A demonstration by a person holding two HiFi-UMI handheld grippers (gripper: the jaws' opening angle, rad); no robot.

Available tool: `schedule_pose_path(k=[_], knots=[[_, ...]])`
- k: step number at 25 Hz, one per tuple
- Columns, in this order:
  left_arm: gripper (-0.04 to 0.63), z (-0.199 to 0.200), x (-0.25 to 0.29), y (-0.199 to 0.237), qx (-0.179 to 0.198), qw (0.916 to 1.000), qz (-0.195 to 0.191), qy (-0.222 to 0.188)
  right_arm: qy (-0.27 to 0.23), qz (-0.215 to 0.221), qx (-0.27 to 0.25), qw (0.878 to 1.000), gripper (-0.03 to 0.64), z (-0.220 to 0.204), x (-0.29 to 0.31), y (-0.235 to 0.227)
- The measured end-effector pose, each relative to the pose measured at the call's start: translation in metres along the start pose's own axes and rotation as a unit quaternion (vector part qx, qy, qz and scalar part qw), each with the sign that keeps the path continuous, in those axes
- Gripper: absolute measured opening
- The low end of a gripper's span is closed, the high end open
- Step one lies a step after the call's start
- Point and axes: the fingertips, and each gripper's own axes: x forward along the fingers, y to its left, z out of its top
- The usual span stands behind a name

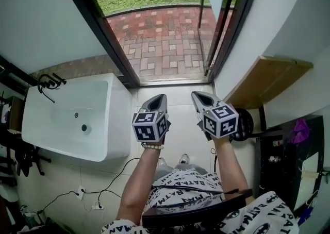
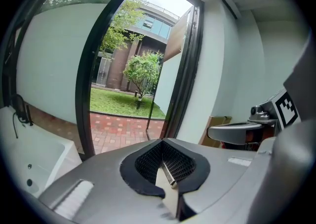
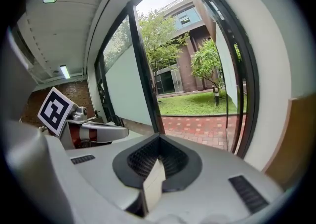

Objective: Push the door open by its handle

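The glass door [image 1: 220, 6] stands swung outward at the right of the doorway, with brick paving [image 1: 165, 42] and grass beyond. Its handle, a thin dark upright bar [image 1: 200, 1], shows on the door's edge; it appears as the handle [image 2: 149, 114] in the left gripper view and the handle [image 3: 226, 114] in the right gripper view. My left gripper [image 1: 160, 97] and right gripper [image 1: 198, 95] hover side by side over the white floor, just inside the threshold, well short of the door. Both point at the opening. Each gripper, left [image 2: 165, 166] and right [image 3: 157, 161], is shut with nothing between its jaws.
A white tub [image 1: 72, 119] with a black tap [image 1: 49, 82] fills the left side. The dark door frame [image 1: 98, 27] runs diagonally beside it. A wooden shelf [image 1: 268, 78] juts from the right wall above a dark rack [image 1: 289, 161]. Cables [image 1: 103, 191] trail on the floor behind.
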Motion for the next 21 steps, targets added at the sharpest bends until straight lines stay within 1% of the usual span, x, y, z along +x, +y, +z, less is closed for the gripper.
schedule_pose_path(k=[4, 12, 21], knots=[[-0.005, 0.001, -0.01, 0.01, -0.008, 0.9999, -0.002, -0.007, 0.002, -0.009, -0.02, 1.0, 0.009, 0.005, 0.0, 0.012], [-0.005, 0.02, -0.028, 0.017, -0.004, 0.9994, -0.015, -0.032, -0.012, -0.019, -0.033, 0.999, 0.011, 0.017, -0.004, 0.029], [-0.005, 0.021, -0.039, 0.03, -0.005, 0.9991, -0.024, -0.035, -0.014, -0.023, -0.036, 0.999, 0.011, 0.019, 0.001, 0.048]])
